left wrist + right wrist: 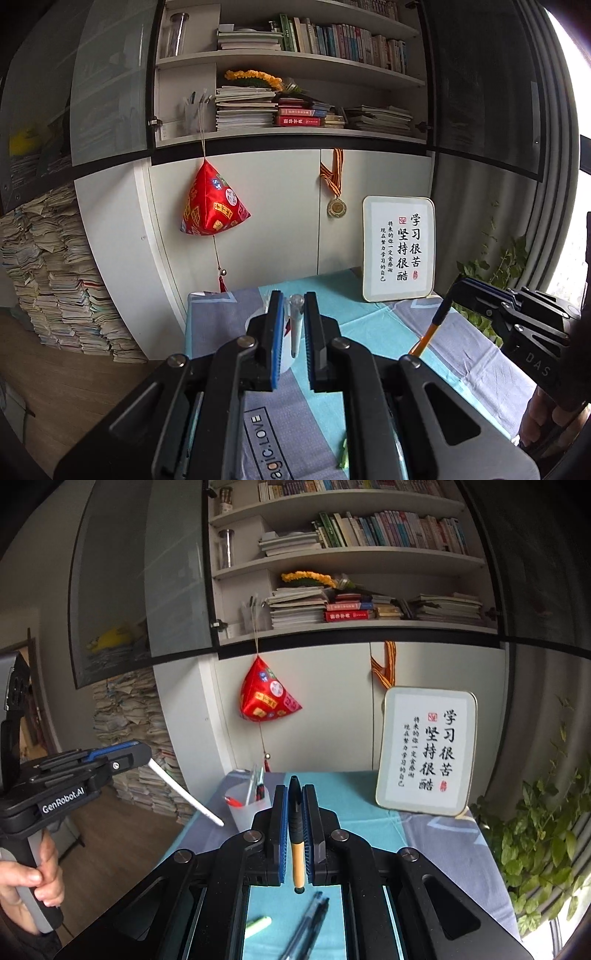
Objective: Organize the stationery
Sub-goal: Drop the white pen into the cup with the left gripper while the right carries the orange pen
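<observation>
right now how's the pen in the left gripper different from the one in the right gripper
The white pen in the left gripper has a pale body with a clear end; the orange pen in the right gripper has an orange barrel with a black upper part. In the right wrist view the white pen slants sideways out of its jaws, while the orange pen runs along its fingers. Both are clamped above the table.

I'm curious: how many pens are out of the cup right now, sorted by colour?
White pen, held in the left gripper: 1
Orange pen, held in the right gripper: 1
Green pen, lying on the table: 1
Dark pens, lying on the table: 2, as far as I can tell
Total: 5
</observation>
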A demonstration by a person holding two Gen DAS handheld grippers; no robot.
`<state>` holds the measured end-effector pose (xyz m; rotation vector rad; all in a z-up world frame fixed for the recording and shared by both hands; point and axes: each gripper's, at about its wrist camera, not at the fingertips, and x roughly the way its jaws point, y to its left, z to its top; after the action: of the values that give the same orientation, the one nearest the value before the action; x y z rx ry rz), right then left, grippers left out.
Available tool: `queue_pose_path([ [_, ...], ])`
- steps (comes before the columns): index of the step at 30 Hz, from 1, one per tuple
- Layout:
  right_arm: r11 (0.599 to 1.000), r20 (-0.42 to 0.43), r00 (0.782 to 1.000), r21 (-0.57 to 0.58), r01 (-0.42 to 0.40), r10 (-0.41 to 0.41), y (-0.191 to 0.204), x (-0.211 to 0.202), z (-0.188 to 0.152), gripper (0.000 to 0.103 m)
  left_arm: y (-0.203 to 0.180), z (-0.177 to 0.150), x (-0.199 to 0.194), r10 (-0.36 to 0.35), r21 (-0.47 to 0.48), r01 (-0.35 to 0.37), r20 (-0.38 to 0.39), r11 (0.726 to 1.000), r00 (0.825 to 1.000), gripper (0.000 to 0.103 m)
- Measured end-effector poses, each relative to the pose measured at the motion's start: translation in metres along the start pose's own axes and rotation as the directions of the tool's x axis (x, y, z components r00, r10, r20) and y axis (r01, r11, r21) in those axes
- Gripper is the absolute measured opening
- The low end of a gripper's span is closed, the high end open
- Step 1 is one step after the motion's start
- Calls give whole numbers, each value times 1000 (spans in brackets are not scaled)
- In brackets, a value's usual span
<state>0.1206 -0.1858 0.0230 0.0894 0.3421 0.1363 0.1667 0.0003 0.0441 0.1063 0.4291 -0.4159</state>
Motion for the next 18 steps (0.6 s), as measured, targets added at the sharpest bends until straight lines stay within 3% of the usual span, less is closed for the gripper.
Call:
queue_pose_path([
  [7,994,21,994,5,-105,105,23,43,43,8,11,24,32,27,9,-27,2,1000,1000,8],
  [12,989,19,989,23,-144,143,39,79,51,8,27,24,61,40,-20,-41,-35,999,999,8],
  [18,992,2,994,73,-108,108,46,118,41,8,44,9,86,57,-47,-62,-85,997,995,8],
])
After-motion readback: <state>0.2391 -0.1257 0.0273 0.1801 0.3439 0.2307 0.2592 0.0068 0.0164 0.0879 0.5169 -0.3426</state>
